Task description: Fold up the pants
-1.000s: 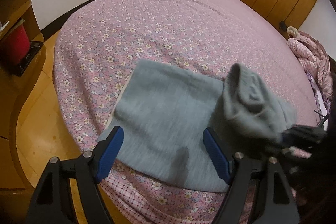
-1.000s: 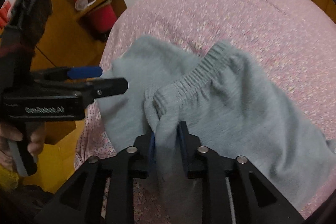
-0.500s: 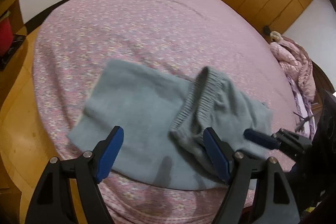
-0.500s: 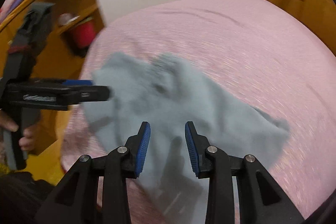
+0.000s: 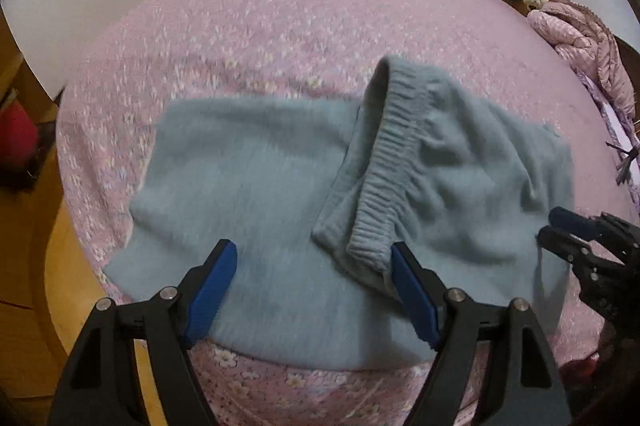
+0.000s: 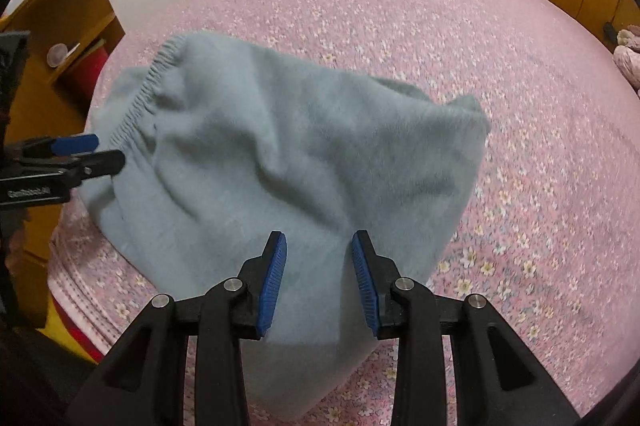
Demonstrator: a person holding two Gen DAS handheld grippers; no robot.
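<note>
From the left wrist, the left gripper (image 5: 312,282) hangs with fingers wide apart above the grey-blue fleece pants (image 5: 260,186), which lie folded on the pink floral bedspread (image 5: 280,18); the ribbed elastic waistband (image 5: 384,178) curls beside the right-hand pad.

From the right wrist, the right gripper (image 6: 319,276) has fingers apart, empty, over the soft, rumpled pants (image 6: 280,146) near the bed's edge.
</note>
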